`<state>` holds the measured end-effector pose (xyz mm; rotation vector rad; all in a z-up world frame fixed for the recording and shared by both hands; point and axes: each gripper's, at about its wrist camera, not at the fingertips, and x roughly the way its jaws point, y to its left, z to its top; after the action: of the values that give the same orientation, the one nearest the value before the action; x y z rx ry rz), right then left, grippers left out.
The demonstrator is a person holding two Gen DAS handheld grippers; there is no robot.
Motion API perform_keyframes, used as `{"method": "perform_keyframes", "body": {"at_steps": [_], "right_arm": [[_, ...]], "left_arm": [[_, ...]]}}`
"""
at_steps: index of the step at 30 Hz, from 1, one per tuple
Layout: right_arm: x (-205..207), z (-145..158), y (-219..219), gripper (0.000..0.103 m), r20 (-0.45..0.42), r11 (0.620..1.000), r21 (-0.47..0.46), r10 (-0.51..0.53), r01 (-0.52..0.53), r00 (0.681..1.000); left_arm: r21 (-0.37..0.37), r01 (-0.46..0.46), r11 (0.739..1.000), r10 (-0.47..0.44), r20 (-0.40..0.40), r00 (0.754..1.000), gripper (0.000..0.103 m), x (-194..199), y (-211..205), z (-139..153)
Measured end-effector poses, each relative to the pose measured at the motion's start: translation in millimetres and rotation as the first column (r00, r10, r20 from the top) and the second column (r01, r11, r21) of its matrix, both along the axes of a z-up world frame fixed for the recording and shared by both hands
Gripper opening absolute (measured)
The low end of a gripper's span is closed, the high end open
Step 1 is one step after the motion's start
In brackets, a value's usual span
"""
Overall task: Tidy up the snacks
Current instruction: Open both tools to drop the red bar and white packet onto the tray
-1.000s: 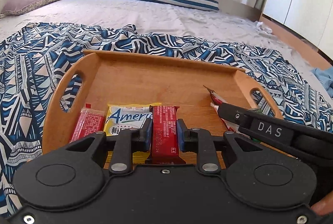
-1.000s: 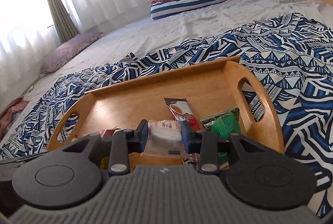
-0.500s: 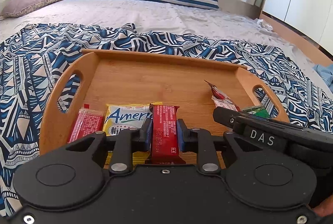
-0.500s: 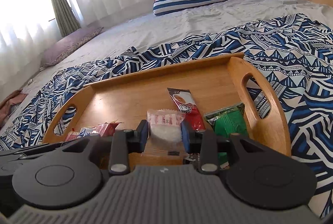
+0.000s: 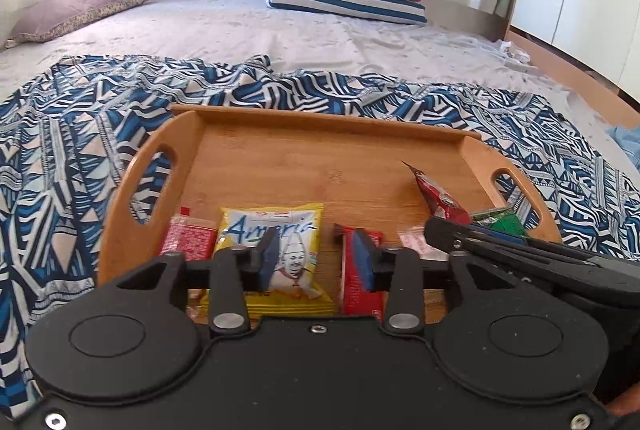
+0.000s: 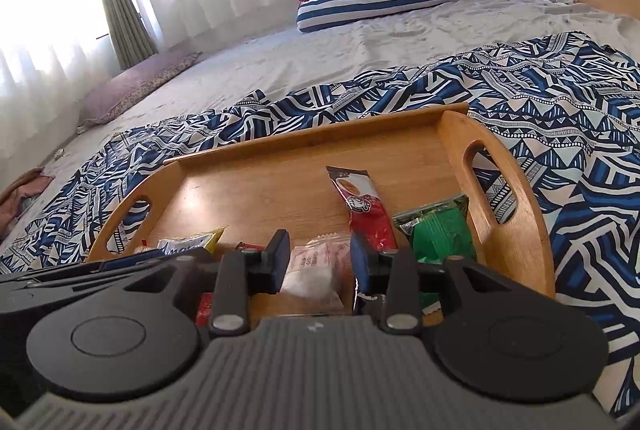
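Releasing both snacks onto the wooden tray point(image 5: 152, 166).
My left tongs point(image 5: 318, 260) are opening off the red bar point(image 5: 354, 290), my right tongs point(image 6: 320, 262) off the white packet point(image 6: 316, 272); I'd lift straight up.

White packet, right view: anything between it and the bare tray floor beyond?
Nothing visible. White packet lies between the right gripper's opening jaws, bare tray straight ahead. Red sachet sits right of that line, yellow packet left.
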<state>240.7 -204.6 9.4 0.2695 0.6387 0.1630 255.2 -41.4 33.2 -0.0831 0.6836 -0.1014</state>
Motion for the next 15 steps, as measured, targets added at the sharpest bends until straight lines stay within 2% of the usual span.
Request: {"method": "perform_keyframes", "body": {"at_steps": [3,6,9,15], "right_arm": [[-3.1,1.3,-0.7,0.047,0.001,1.0,-0.003,0.003,-0.003,1.0],[-7.3,3.7,0.0,0.059,0.007,1.0,-0.018,0.003,-0.003,1.0],[-12.2,7.3,-0.4,0.063,0.015,1.0,-0.023,0.003,-0.003,1.0],[-25.0,15.4,1.9,0.07,0.025,0.999,-0.045,0.013,-0.011,1.0]], "left_arm": [[-0.001,-0.004,1.0,0.004,0.012,1.0,0.053,-4.5,4.9,4.2],[0.016,-0.012,1.0,0.011,0.024,1.0,0.061,-10.0,8.2,8.0],[0.012,-0.02,1.0,0.02,0.038,0.999,0.074,-16.8,14.0,11.7],[0.01,-0.023,1.0,0.022,0.045,0.999,0.083,-31.8,24.5,16.8]]}}
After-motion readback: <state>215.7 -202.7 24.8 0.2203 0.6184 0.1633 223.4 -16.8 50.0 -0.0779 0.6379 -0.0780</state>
